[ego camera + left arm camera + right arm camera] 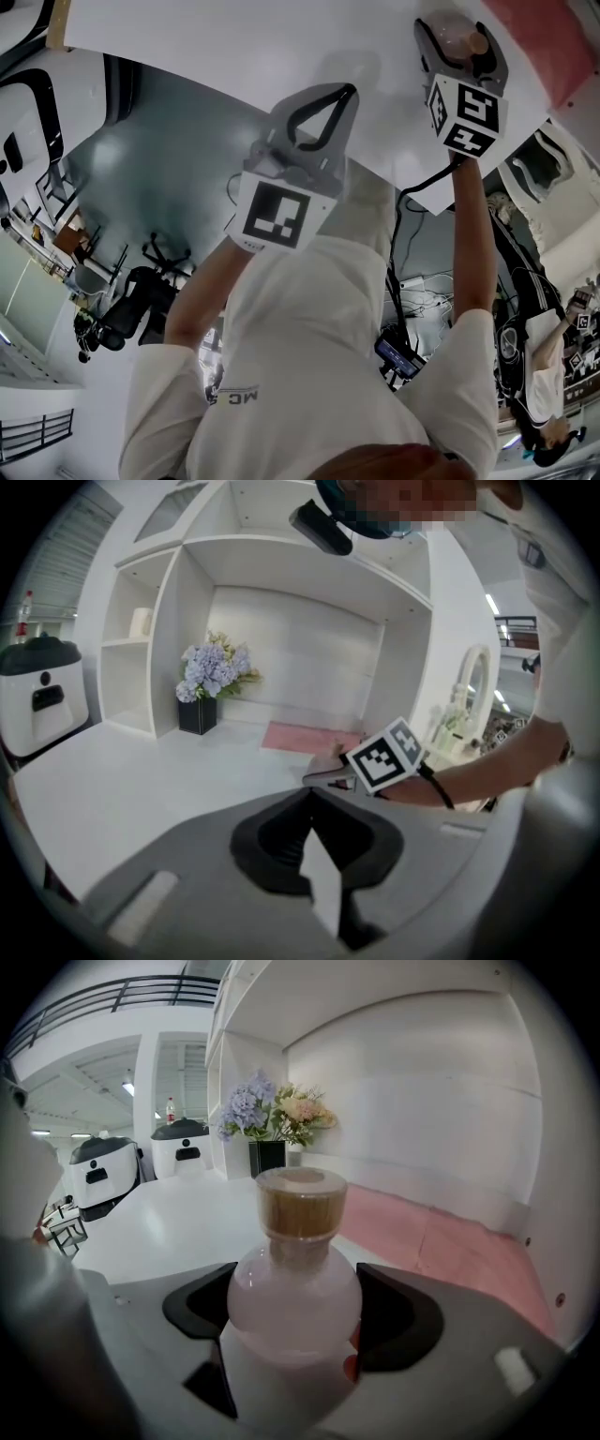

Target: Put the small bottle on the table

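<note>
The small bottle [294,1302] has a pale pink round body and a cork-coloured cap [301,1203]. My right gripper [292,1335] is shut on its body and holds it upright above the white table [169,1222]. In the head view the bottle [461,39] sits between the jaws of the right gripper [459,26], over the table [187,47] near a pink mat [553,37]. My left gripper [328,94] is shut with nothing in it and hovers over the table's edge. In its own view the left gripper [314,797] has its jaws together, and the right gripper's marker cube [386,755] shows ahead.
A vase of flowers [211,682] stands at the back by white shelves [141,639]; it also shows in the right gripper view [272,1119]. The pink mat [441,1232] lies beyond the bottle. White machines [103,1171] and office chairs [131,300] stand off the table.
</note>
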A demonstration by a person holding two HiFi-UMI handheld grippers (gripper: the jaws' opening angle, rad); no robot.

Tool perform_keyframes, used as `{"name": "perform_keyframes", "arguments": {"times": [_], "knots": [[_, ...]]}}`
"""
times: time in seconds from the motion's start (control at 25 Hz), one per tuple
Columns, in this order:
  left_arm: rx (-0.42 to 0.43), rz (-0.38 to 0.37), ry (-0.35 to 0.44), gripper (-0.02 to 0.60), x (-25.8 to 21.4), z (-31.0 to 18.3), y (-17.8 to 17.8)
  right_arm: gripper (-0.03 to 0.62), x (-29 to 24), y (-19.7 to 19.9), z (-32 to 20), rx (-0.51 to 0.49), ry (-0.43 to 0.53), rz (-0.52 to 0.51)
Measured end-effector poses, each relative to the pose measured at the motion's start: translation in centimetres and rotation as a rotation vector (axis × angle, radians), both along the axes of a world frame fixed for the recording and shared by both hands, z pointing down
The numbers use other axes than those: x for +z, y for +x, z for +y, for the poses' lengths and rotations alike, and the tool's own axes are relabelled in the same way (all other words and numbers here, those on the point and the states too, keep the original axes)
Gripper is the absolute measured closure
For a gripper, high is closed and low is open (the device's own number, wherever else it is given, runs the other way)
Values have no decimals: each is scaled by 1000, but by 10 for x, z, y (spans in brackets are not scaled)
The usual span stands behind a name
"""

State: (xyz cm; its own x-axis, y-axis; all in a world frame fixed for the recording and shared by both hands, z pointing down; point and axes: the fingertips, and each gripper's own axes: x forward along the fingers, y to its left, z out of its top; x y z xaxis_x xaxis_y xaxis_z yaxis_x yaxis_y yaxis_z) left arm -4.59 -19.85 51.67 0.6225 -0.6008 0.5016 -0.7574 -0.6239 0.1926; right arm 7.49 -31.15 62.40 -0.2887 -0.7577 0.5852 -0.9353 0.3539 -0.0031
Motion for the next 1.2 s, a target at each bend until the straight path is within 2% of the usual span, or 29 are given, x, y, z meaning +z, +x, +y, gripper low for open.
{"name": "perform_keyframes", "arguments": {"times": [0.48, 0.6, 0.68, 1.04, 1.2], "knots": [[5, 6, -1, 581, -5, 9, 7, 197, 0, 0, 1, 5, 20, 6], [4, 14, 8, 581, -10, 12, 8, 160, 0, -3, 3, -17, 11, 16], [5, 14, 9, 581, -14, 15, 8, 161, -4, -3, 8, -24, 9, 22], [0, 35, 29, 581, -51, 27, 1, 161, -57, -8, 41, -48, 38, 34], [4, 42, 38, 581, -73, 38, 1, 225, -99, -8, 60, -75, 68, 36]]}}
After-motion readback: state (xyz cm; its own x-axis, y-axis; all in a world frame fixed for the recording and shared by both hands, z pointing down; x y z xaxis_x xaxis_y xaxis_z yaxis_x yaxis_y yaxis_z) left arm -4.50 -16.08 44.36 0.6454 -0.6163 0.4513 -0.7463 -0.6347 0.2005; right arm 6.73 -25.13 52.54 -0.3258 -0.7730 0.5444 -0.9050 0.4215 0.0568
